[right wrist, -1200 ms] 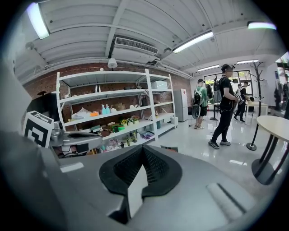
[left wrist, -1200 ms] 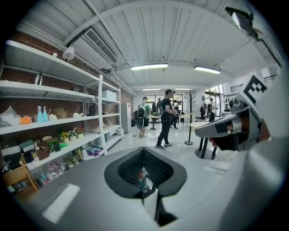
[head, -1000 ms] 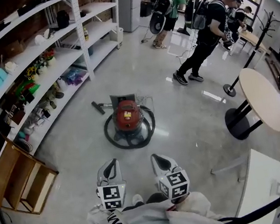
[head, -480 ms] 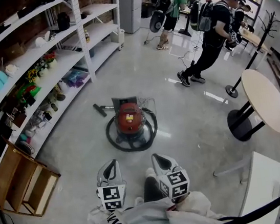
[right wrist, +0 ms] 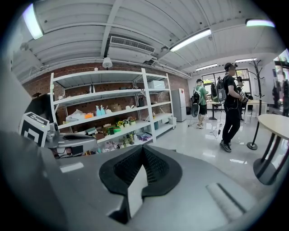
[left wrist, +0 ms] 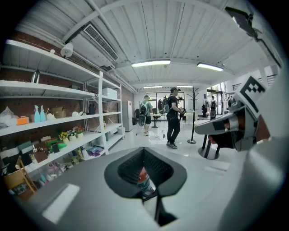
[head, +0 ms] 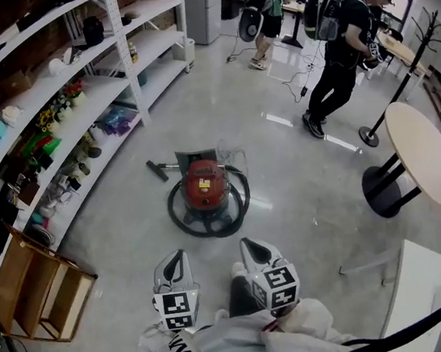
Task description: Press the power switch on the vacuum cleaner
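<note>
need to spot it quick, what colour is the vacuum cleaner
The vacuum cleaner is red, ringed by a black hose; head view shows it best.

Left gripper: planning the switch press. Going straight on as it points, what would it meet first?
Probably the vacuum cleaner: it shows between the left gripper's jaws, though depth is unclear.

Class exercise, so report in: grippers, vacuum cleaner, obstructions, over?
Left gripper and right gripper shut, empty. Vacuum cleaner ahead on floor, untouched, hose coiled round it. Nothing between.

Open floor (head: 133, 248) leads to the vacuum cleaner (head: 204, 183), seemingly.
</note>
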Action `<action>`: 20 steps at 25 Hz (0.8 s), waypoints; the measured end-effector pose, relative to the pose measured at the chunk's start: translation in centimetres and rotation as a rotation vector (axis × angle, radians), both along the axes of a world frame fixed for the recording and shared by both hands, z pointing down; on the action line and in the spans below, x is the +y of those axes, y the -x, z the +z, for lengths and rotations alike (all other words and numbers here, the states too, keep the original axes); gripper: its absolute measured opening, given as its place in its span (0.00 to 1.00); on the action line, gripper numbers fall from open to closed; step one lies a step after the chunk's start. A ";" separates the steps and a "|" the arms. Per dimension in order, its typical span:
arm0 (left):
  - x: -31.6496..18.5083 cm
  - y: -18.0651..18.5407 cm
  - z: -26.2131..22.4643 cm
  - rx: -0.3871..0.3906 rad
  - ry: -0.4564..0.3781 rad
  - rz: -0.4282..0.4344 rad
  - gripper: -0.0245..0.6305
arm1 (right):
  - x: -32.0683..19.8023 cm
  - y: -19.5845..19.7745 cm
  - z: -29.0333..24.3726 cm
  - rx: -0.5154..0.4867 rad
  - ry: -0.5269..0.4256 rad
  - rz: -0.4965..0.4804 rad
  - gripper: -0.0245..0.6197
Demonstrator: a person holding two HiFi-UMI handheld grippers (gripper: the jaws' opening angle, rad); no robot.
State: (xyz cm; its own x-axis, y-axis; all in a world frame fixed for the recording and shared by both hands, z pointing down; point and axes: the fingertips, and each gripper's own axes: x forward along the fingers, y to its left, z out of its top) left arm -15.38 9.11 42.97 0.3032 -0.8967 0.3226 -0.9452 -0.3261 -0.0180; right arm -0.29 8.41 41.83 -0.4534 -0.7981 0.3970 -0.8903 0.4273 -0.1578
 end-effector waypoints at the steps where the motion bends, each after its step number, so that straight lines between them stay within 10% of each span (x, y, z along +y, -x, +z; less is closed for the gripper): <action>1: -0.4 -0.1 0.1 -0.003 0.003 0.002 0.04 | -0.3 -0.1 0.1 0.000 0.003 0.001 0.04; 20: -10.6 -2.7 -0.3 -0.043 0.003 -0.004 0.04 | -10.3 -3.0 0.7 -0.011 0.039 -0.008 0.04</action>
